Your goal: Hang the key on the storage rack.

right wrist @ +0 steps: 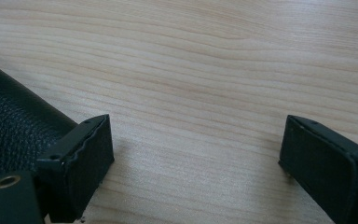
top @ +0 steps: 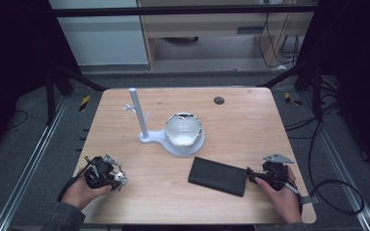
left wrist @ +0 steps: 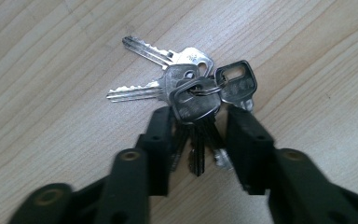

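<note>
From the high view, I am seeing my left tool [top: 120,177] sitting at the near left of the light wooden table [top: 241,120], and my right tool [top: 251,176] resting at the near right, just beside a flat black leather wallet [top: 218,176]. A white bowl [top: 183,129] is standing mid-table on a white stand with an upright post [top: 138,113].

In the left gripper view, my tool is closing its jaws around a bunch of silver keys on a ring [left wrist: 191,93], some keys fanning out beyond.

In the right gripper view, my jaws are standing wide apart, holding nothing, the wallet [right wrist: 14,121] lying by the left jaw.
</note>
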`<state>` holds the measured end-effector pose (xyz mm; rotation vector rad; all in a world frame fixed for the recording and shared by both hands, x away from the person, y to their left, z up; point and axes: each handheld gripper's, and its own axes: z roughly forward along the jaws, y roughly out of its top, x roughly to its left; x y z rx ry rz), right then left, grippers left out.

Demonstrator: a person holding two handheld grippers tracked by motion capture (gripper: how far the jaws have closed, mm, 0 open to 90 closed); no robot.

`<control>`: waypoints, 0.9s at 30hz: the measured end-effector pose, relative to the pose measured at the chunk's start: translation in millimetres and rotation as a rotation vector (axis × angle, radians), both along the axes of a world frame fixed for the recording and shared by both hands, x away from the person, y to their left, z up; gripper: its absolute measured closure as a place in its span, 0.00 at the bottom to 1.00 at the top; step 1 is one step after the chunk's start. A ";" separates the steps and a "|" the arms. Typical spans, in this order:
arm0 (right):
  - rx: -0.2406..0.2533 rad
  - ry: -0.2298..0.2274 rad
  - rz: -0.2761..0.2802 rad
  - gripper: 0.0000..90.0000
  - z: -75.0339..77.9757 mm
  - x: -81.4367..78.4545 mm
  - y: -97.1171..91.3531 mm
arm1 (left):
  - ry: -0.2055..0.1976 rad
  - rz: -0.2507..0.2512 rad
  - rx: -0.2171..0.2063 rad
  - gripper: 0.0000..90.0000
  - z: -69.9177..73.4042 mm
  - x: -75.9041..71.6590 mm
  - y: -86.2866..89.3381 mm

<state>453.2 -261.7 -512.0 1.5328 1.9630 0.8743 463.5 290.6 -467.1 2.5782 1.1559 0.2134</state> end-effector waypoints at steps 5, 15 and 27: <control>0.000 0.000 0.000 0.11 0.0 0.0 0.0 | 0.011 -0.008 0.031 0.90 1.7 1.2 -2.6; -0.001 0.000 0.001 0.11 0.0 -0.1 0.0 | -0.004 -0.038 0.084 1.00 6.4 -4.7 -2.0; -0.001 0.000 0.001 0.11 0.0 -0.1 0.0 | -0.096 -0.055 0.076 1.00 69.5 -0.5 1.1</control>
